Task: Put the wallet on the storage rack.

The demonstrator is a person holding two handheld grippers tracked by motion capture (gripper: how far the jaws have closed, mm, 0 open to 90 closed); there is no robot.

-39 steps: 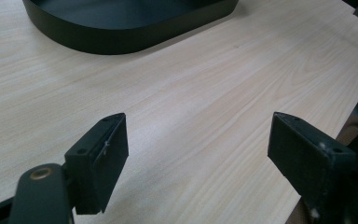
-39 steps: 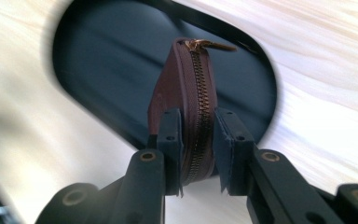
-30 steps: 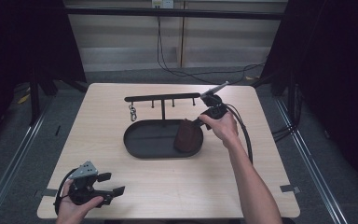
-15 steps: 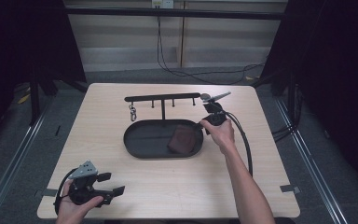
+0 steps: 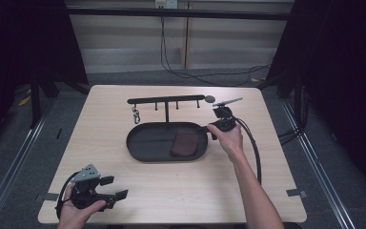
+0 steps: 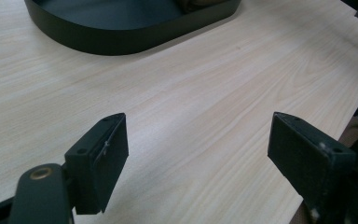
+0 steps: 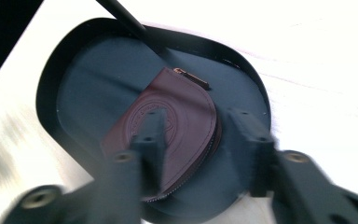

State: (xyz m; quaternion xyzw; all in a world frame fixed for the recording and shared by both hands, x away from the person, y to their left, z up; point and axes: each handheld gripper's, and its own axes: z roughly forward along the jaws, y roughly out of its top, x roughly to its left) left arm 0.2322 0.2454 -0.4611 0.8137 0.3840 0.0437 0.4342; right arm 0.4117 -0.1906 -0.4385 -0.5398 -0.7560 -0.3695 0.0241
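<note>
Right tool [image 7: 196, 154] above tray's [image 5: 138, 151] right end, jaws just opened, nothing pinched. Brown pouch [image 7: 168, 135] lying flat inside tray, released. Left tool [image 6: 214, 158] open, idle near tabletop's front edge. Risk: one jaw overlapping pouch, snagging zipper when lifting.

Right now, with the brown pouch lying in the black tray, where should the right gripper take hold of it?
Grip the brown pouch at its curved zipper edge, coming from above on the tray's right end. It lies flat, so only that raised edge offers a bite. The right gripper hangs over it, jaws just opened.
</note>
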